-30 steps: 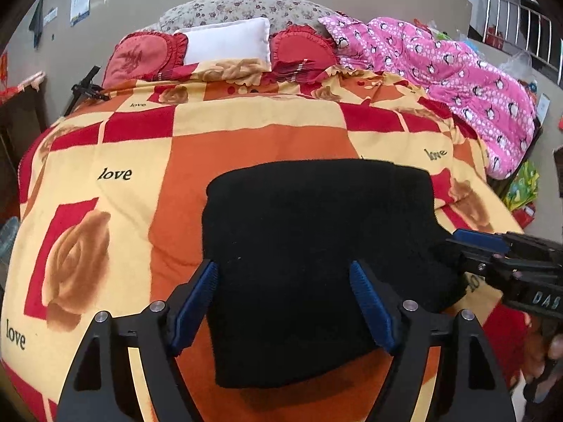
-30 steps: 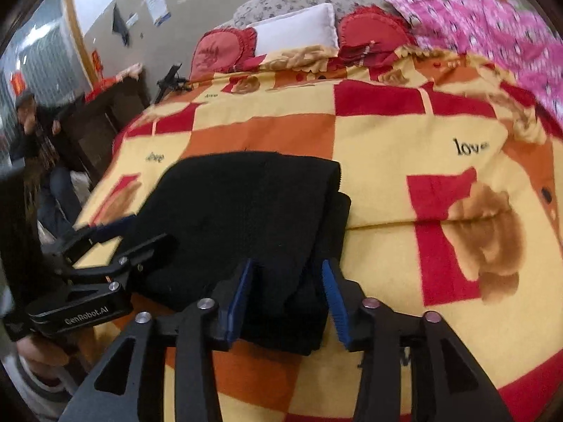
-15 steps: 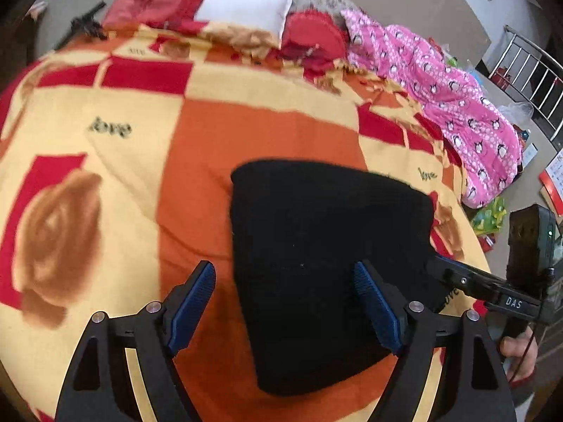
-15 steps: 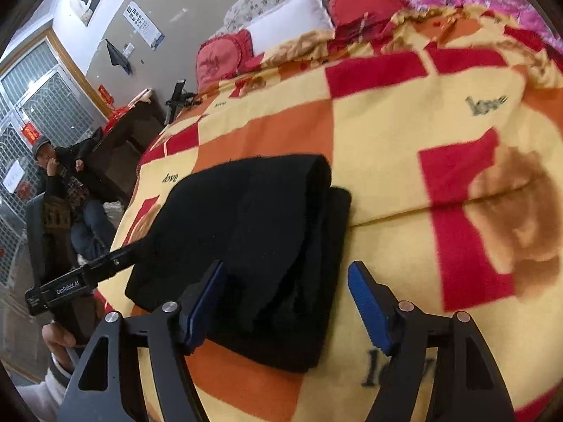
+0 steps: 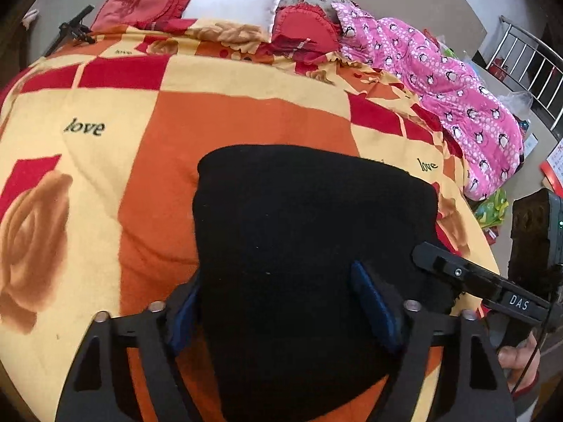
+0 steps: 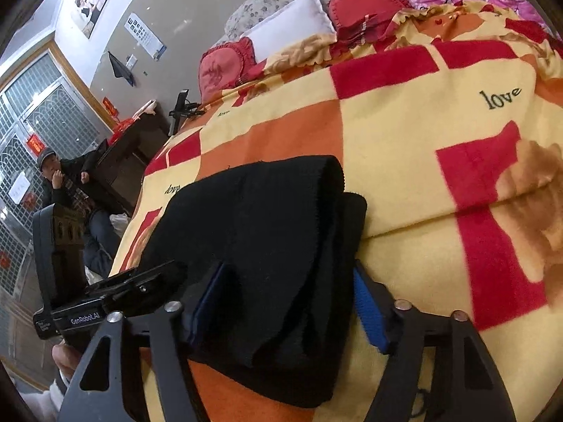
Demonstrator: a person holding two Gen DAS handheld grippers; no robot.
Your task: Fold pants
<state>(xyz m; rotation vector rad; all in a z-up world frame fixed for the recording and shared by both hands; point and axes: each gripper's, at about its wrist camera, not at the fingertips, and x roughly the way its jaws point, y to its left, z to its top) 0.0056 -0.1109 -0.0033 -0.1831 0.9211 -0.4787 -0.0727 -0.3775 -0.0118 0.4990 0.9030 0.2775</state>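
Thick, fuzzy black pants (image 5: 299, 232), folded into a rounded block on fleecy checked blanket (image 5: 105, 176). Left gripper (image 5: 281, 311) and right gripper (image 6: 288, 300) lower than before, straddling them, jaws just closing, grip unclear.

Left gripper (image 5: 281, 313): black triangular-cutout arms, silver screws at the joints, blue pads (image 5: 374, 311) lining the fingers. The right gripper (image 6: 286, 304) matches it, its blue pad (image 6: 369, 313) brighter on one side. Across each view the other tool shows white lettering, "DAS" on one black bar, "GenRobot.AI" on the other. A thin black cable (image 5: 527, 362) trails past the person's hand (image 5: 517, 360).
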